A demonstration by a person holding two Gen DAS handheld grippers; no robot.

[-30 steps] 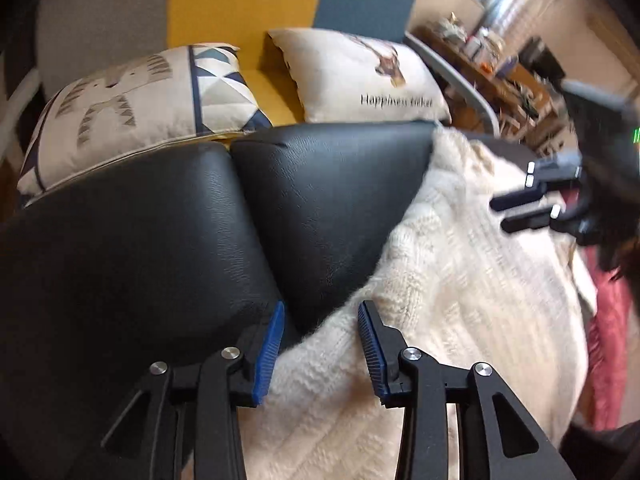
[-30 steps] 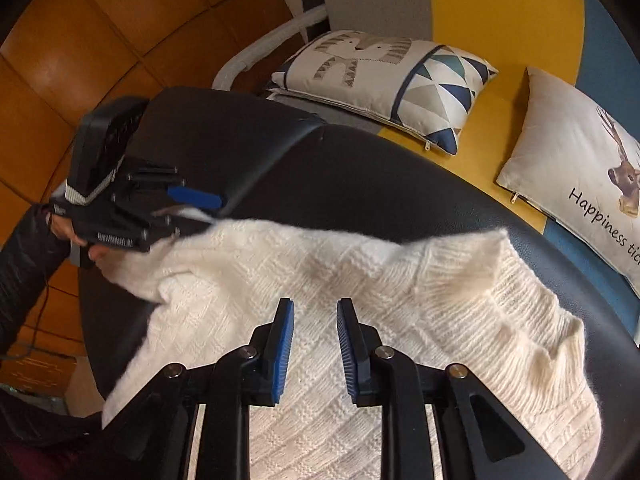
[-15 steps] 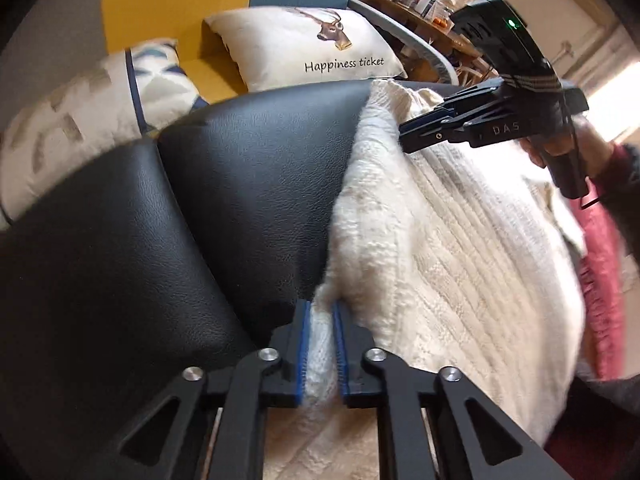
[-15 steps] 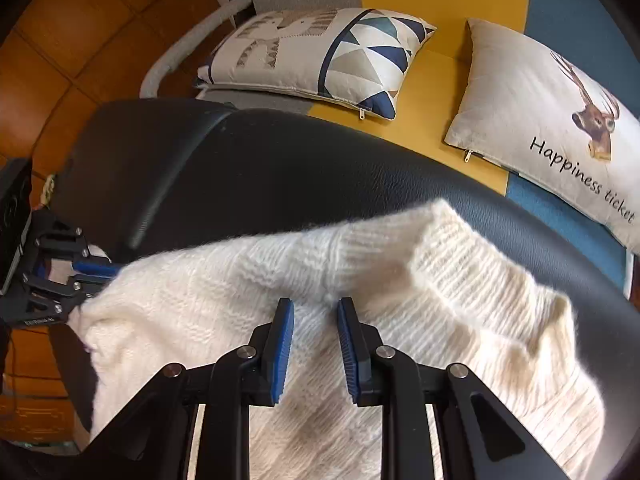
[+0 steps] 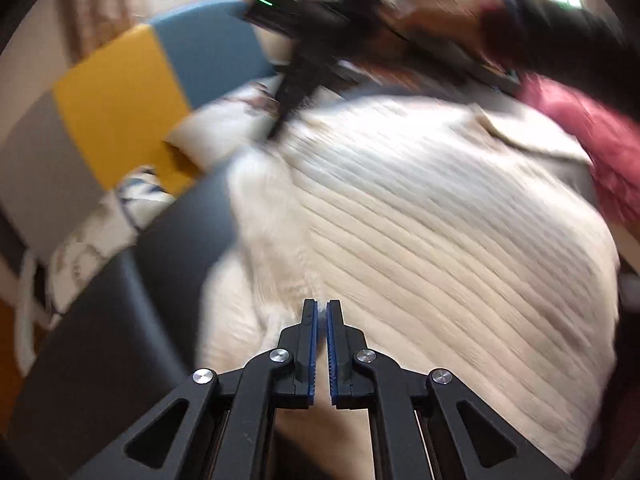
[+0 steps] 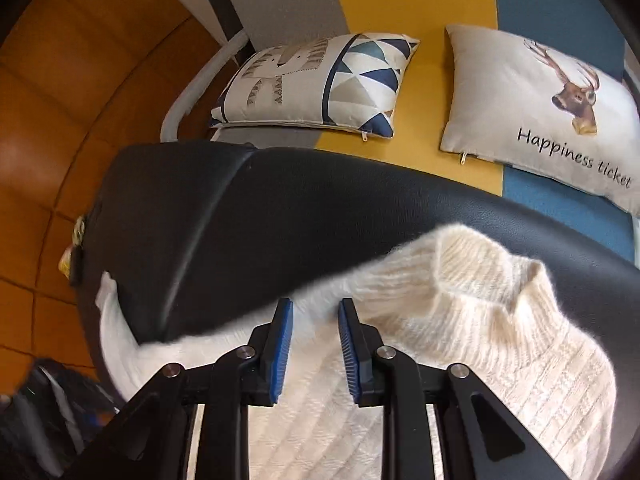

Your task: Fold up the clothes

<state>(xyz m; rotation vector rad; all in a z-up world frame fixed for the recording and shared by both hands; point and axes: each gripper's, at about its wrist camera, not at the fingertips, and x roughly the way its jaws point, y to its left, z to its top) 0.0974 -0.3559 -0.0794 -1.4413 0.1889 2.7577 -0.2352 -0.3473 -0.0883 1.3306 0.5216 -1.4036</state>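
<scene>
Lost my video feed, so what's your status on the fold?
Left gripper shut on cream sweater edge. Right gripper open, fingers astride the sweater's upper edge. Sweater spread on black seat. Nothing in the way.

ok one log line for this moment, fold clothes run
left gripper: shut on cream sweater | right gripper: open over sweater edge | surface: black cushion

The left gripper (image 5: 321, 312) has its jaws pinched on the cream sweater (image 5: 440, 232), blurred.
</scene>
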